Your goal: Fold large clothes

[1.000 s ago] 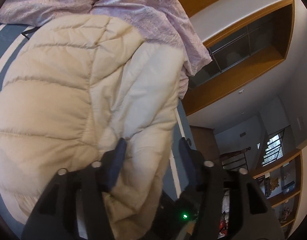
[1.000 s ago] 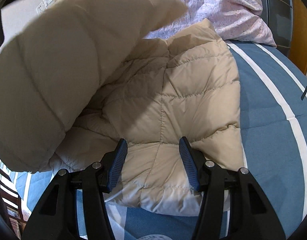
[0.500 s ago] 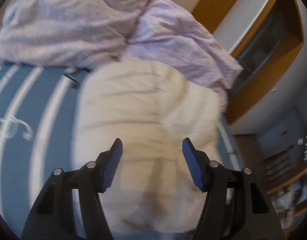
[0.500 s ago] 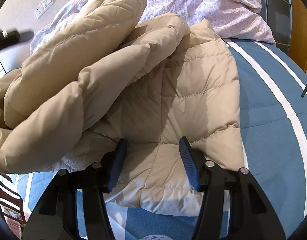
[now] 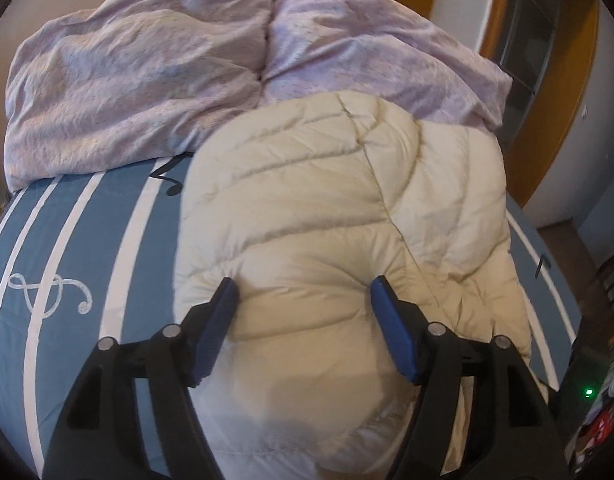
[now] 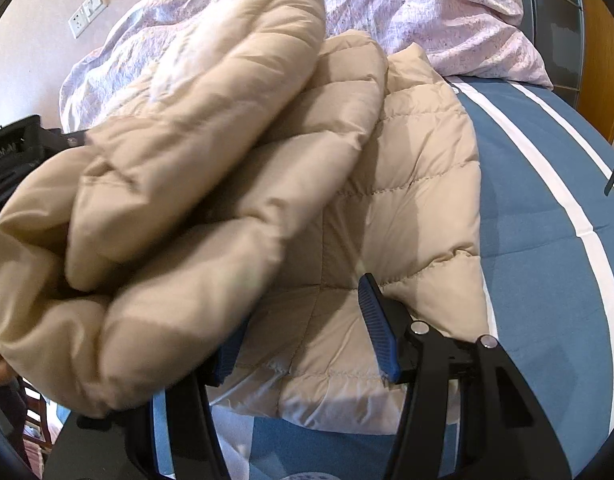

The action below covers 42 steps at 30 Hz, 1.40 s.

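A beige quilted puffer jacket (image 5: 339, 216) lies on the blue striped bed (image 5: 67, 248). In the left wrist view my left gripper (image 5: 303, 292) is open, its blue fingertips pressed down on the puffy top of the jacket with fabric bulging between them. In the right wrist view the jacket (image 6: 407, 208) has one half folded over in a thick roll at the left, over the flat half. My right gripper (image 6: 303, 304) is open above the jacket's flat lower part; the folded roll covers most of its left finger.
A crumpled lilac duvet (image 5: 147, 72) is heaped at the head of the bed, also in the right wrist view (image 6: 427, 12). Wooden-framed doorway (image 5: 547, 120) stands at the right. A wall socket (image 6: 87, 12) is at the back left. Blue bedsheet (image 6: 547, 240) lies right of the jacket.
The lifted half of the jacket has come down and folded over onto the other half. My left gripper has swung over the bed and now presses on the folded jacket. The right gripper stayed in place.
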### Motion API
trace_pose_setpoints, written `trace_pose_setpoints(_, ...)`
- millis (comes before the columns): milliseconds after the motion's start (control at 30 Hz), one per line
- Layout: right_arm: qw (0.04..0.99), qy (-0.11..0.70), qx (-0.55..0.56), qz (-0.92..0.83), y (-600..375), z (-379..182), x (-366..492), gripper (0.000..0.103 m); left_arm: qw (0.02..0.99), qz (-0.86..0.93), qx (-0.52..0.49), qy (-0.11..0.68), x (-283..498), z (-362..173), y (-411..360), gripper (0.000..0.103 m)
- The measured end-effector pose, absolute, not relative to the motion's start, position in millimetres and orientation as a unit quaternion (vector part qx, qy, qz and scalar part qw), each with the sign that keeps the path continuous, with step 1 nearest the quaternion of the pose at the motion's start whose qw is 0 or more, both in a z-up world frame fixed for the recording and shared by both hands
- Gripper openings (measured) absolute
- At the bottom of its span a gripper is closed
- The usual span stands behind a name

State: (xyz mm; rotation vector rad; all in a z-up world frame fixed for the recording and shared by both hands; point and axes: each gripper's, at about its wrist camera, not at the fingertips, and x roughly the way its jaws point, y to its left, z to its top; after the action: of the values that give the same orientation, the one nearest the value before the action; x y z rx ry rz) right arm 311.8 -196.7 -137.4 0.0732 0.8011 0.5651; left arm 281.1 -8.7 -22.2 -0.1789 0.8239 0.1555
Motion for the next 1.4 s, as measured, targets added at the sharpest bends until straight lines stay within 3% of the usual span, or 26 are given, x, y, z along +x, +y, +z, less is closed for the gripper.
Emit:
trace_pose_setpoints(400,0.880,0.384,0.046,0.276,-201.8,-135.6,313.9,0.056,0.908,0.071,-0.066,0.408,300.1,-49.6,-35.3,0.073)
trace_pose_setpoints(600,0.884,0.384,0.061,0.261,-219.2,-127.3,315.9,0.049,0.908,0.059,-0.064,0.409,301.9,-59.6,-43.8,0.073)
trace_pose_setpoints(933,0.927,0.333,0.077,0.157,-273.6,-78.6,331.1,0.049,0.910,0.033,-0.074,0.407,299.9,-66.7,-49.2,0.075)
trace_pose_setpoints(1200,0.923,0.281,0.080,0.249,-219.6,-32.6,332.0,0.039,0.912,0.018,-0.080,0.402,295.4,-68.2,-48.6,0.075)
trace_pose_setpoints(1400,0.922,0.282,0.041,0.263,-176.1,-31.4,349.4,0.039,0.913,0.013,-0.081,0.399,293.6,-69.7,-50.8,0.076)
